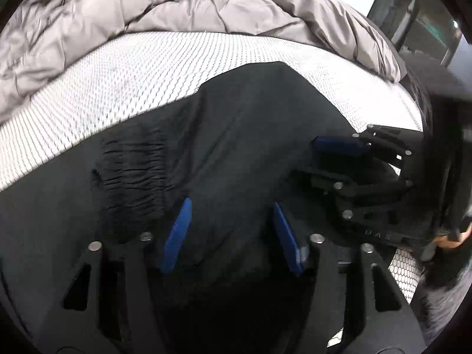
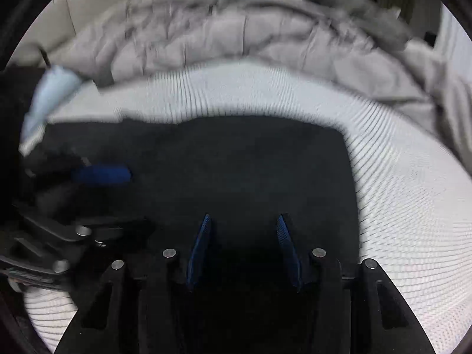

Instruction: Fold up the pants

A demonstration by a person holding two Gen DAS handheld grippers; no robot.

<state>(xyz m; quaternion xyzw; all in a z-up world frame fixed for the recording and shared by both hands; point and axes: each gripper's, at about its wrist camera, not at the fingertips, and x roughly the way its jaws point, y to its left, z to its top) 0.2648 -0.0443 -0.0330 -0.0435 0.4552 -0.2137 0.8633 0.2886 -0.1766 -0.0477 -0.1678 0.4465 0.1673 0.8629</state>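
Black pants [image 1: 236,135] lie on a white mesh mattress [image 1: 118,82]; the gathered waistband [image 1: 132,171] is at the left. My left gripper [image 1: 231,206] is open just above the dark cloth, nothing between its blue pads. My right gripper [image 1: 321,162] shows at the right of the left wrist view, open over the pants. In the right wrist view the pants [image 2: 236,162] form a flat dark rectangle, my right gripper [image 2: 243,221] is open over its near edge, and the left gripper [image 2: 100,194] comes in from the left.
A crumpled grey duvet [image 1: 147,8] is heaped along the far side of the mattress, and shows in the right wrist view [image 2: 265,38]. A light blue cloth [image 2: 50,88] lies at the far left. The mattress [image 2: 413,206] stretches to the right of the pants.
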